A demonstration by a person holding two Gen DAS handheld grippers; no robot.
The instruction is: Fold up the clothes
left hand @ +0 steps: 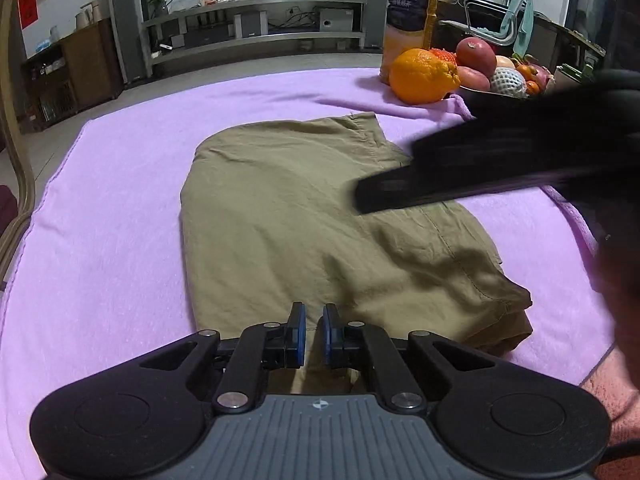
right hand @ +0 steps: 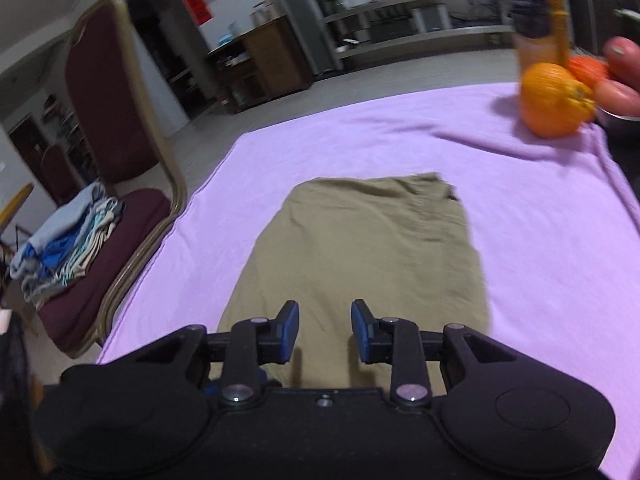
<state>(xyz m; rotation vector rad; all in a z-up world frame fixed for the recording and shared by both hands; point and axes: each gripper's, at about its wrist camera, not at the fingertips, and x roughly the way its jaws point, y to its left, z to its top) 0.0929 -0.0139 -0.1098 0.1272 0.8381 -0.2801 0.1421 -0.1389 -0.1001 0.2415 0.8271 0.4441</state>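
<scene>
The left gripper (left hand: 314, 330) hangs over the near edge of the khaki garment (left hand: 320, 216), its blue pads (left hand: 298, 330) drawn almost together with only a thin slit between them and no cloth in it. The garment lies folded on a purple towel (left hand: 120, 200) that covers the table. The right gripper (left hand: 460, 176) reaches in from the right as a dark blur above the garment's far right part; its jaws cannot be read from here. At the far right corner a metal bowl (left hand: 484, 96) holds red apples (left hand: 476, 54), a fruit in white foam netting (left hand: 507, 80) and small oranges (left hand: 528, 72). A big orange (left hand: 420, 76) sits just beside the bowl, in front of a tall yellow package (left hand: 412, 8).

In the right wrist view the right gripper (right hand: 325, 330) has its pads partly apart, with nothing between them, above the garment's (right hand: 360, 248) near end. To the left a dark red chair (right hand: 104, 120) carries a stack of folded clothes (right hand: 68, 248) on its seat. The orange (right hand: 554, 100) and bowl (right hand: 618, 122) show blurred at the upper right.
</scene>
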